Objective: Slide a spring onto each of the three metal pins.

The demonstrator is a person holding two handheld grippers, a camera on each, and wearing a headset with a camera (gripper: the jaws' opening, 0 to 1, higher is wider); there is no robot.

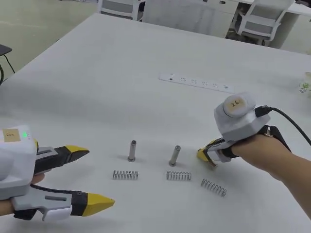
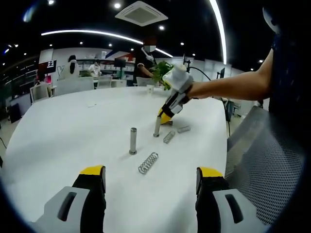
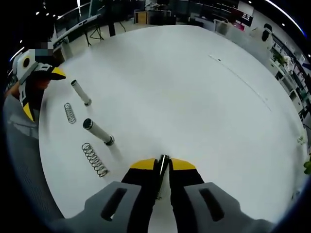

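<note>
Two metal pins stand upright on the white table, one to the left and one to the right. In front of them lie three loose springs: left, middle and right. My right gripper is low over the table just right of the pins, shut on a third metal pin that pokes out between its yellow tips. My left gripper hovers at the near left, open and holding nothing. In the left gripper view its fingertips frame the nearest spring and pin.
A white power strip lies farther back on the table. Office chairs stand beyond the far edge. A mesh chair is close on the right in the left gripper view. A cable trails from my right gripper.
</note>
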